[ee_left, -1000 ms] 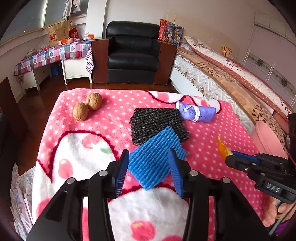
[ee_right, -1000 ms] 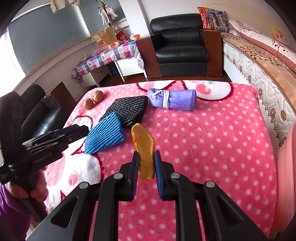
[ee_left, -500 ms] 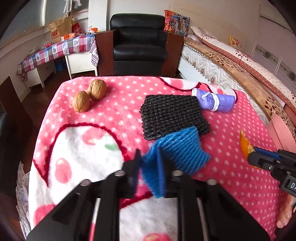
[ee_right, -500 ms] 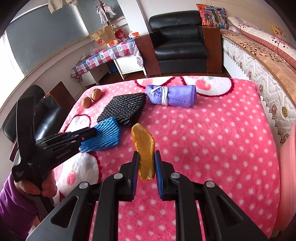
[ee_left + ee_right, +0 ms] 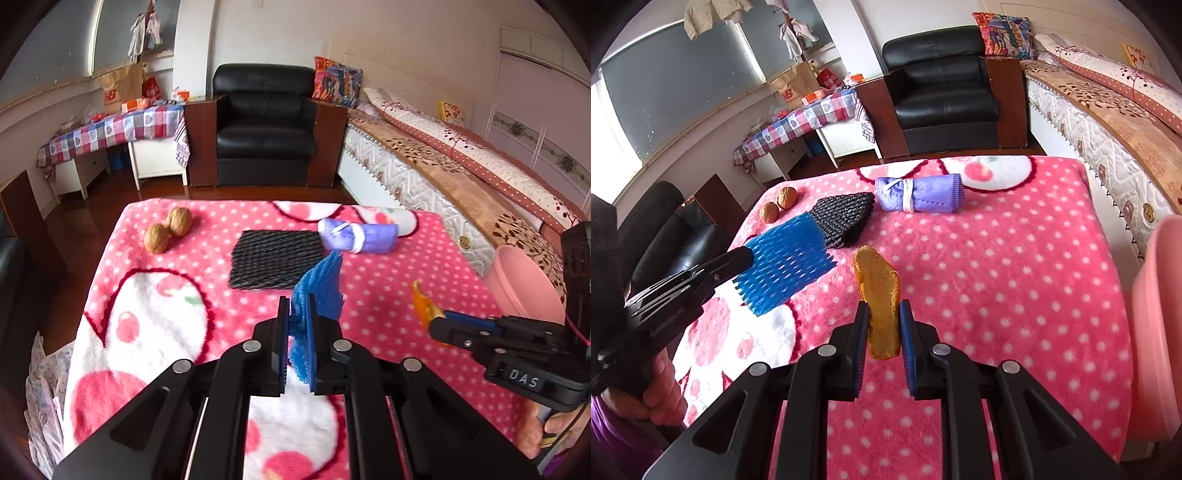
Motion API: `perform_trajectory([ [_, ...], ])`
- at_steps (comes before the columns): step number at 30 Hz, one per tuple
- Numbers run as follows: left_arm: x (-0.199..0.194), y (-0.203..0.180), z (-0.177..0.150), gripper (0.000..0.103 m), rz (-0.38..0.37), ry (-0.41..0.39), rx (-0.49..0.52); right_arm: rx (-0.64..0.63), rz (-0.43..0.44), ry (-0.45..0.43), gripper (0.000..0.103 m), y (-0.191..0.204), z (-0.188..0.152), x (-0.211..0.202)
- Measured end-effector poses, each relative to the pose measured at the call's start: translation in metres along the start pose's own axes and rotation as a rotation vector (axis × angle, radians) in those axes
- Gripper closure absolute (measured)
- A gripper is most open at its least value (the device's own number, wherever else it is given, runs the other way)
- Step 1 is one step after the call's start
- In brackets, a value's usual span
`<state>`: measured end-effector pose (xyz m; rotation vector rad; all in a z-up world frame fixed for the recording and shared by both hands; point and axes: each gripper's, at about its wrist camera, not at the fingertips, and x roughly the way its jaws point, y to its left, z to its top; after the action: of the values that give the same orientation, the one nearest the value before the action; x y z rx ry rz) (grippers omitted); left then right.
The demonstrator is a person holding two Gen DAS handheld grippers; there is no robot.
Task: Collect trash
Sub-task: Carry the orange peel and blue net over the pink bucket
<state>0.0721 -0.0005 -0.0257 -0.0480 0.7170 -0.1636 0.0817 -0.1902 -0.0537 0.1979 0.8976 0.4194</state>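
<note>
The left tongs (image 5: 296, 317) point forward and down. Their jaws have just been closing and now pinch a blue foam net (image 5: 318, 288), which is lifted and stands up between the pads. The right tongs (image 5: 883, 320) also point downward and grip an orange peel (image 5: 880, 291) between their blue pads. A hand (image 5: 659, 395) with a purple sleeve (image 5: 613, 435) grasps the handle of the left tongs.
</note>
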Motion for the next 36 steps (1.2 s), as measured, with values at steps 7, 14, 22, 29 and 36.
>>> perform_trajectory([
  [7,-0.011,-0.046,0.000,0.096,-0.016,-0.040,0.048,0.033,-0.027,-0.034,0.087,-0.017,-0.007,-0.026],
  [14,-0.007,-0.083,0.007,0.096,-0.056,-0.044,0.057,0.102,-0.075,-0.088,0.087,-0.050,-0.012,-0.059],
  [22,0.001,-0.130,0.017,0.096,-0.087,-0.051,0.091,0.181,-0.144,-0.138,0.087,-0.087,-0.017,-0.090],
  [29,0.006,-0.174,0.022,0.096,-0.127,-0.070,0.138,0.256,-0.201,-0.177,0.087,-0.127,-0.023,-0.115],
  [36,0.011,-0.213,0.021,0.096,-0.169,-0.092,0.182,0.294,-0.257,-0.206,0.086,-0.156,-0.028,-0.133],
])
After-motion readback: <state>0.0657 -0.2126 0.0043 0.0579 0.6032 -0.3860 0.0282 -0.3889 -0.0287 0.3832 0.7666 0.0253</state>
